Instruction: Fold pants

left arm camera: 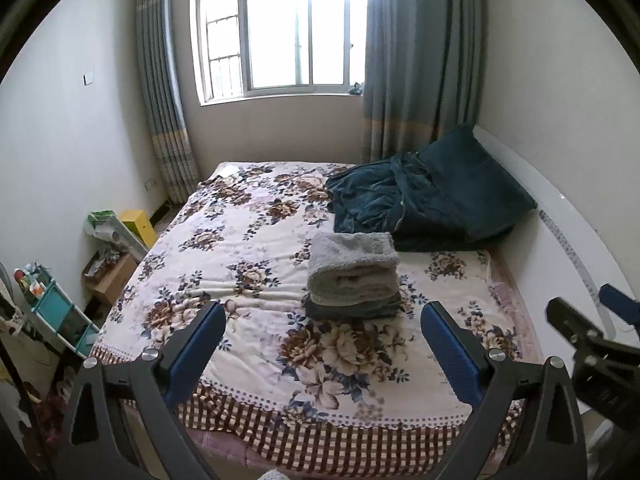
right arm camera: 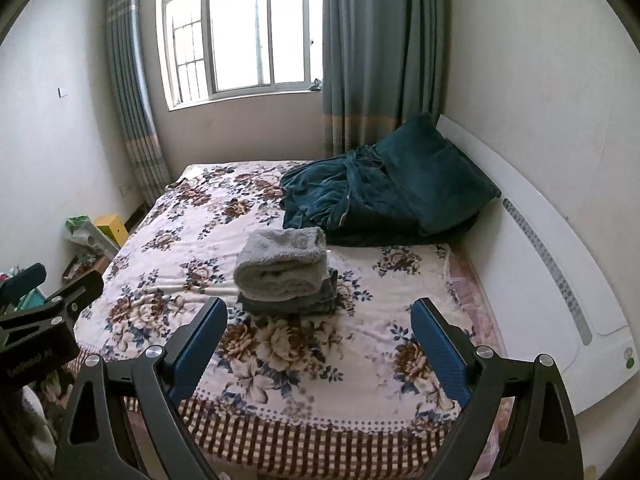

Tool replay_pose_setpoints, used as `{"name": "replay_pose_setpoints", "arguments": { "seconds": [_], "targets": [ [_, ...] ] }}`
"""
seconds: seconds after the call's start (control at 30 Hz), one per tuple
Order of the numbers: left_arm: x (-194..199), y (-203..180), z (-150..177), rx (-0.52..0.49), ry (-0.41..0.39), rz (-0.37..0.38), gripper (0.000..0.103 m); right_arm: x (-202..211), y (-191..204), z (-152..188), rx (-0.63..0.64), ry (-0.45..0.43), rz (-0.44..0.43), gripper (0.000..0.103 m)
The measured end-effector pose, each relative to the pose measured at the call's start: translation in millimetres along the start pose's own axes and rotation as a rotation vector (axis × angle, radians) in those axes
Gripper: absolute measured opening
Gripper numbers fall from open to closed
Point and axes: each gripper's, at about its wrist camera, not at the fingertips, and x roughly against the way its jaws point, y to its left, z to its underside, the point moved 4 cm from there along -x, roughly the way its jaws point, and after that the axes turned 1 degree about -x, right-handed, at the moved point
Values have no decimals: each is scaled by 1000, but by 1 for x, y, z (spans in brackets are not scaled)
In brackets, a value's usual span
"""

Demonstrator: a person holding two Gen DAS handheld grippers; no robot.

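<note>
"GenRobot AI" on left gripper (right arm camera: pixel 56 292)

Bright window (left arm camera: pixel 280 36) between grey-blue curtains (left arm camera: pixel 416 56) behind floral bed (left arm camera: pixel 224 240).

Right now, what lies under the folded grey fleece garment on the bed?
Under the grey fleece garment lies a darker folded garment, only its edges showing. Below that is the floral bedspread. Anything between the layers is covered.

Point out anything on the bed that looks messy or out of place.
The dark teal garment lies crumpled in a heap against the teal pillow, unlike the neat folded stack mid-bed, grey fleece on top. Nothing looks spilled or damaged. Both grippers hang back, jaws open.
</note>
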Motion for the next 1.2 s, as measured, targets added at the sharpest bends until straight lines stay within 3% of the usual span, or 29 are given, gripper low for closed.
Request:
{"name": "replay_pose_setpoints", "arguments": {
  "seconds": [0.27,0.57,0.83,1.2],
  "targets": [
    [-11,0,4,5,-16,-14,103,-16,-6,2,-27,-10,3,101],
    [-57,9,-1,20,-2,-79,103,-76,-14,-6,-41,6,58,101],
    [-94,-2,-2,-7,32,-91,103,-129,-8,-10,-24,45,72,101],
    [-112,-2,-8,-7,53,-102,103,-155,-5,-19,-11,53,93,101]
  ]
}}
